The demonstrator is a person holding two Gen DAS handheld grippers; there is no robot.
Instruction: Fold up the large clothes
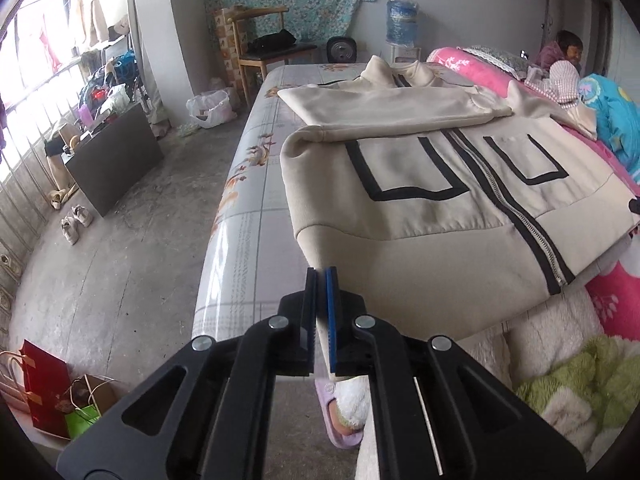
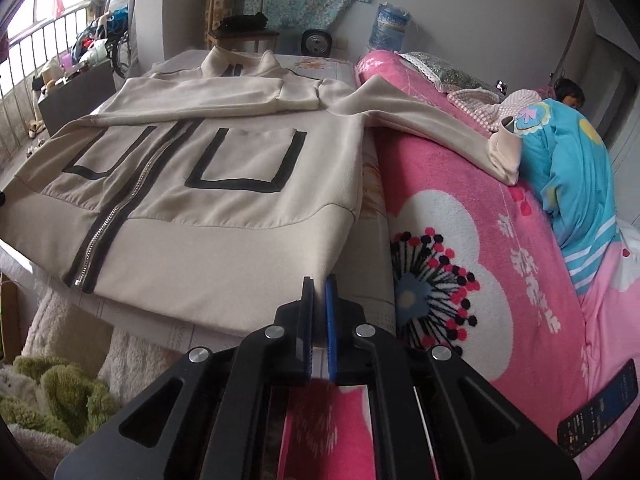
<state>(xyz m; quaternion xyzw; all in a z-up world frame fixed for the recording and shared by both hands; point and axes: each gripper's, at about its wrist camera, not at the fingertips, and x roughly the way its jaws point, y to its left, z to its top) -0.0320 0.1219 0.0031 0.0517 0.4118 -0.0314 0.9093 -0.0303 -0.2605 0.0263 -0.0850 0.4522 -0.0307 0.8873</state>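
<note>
The jacket (image 1: 460, 184) lies zip-up on the bed (image 1: 248, 184), filling mid-frame. Left tool (image 1: 321, 276) and right tool (image 2: 319, 282) each clamp a hem corner. Thin pinches could slip, and the loose sleeve (image 2: 440, 128), upper right, may drag.

Far side of the jacket (image 1: 420, 184) cut off at the right edge in the left wrist view — other gripper seen only as a dark speck there. Jacket hem corners hidden between the pads of the left gripper (image 1: 321, 276) and right gripper (image 2: 319, 282). Foot in a purple slipper (image 1: 340, 416) half hidden behind the left gripper's frame. Phone (image 2: 600, 412) screen too small to read. Person (image 2: 570, 94) by the far wall mostly hidden behind the blue blanket (image 2: 576, 184). Green fuzzy cloth (image 2: 52, 396) cut off at the edge.
</note>
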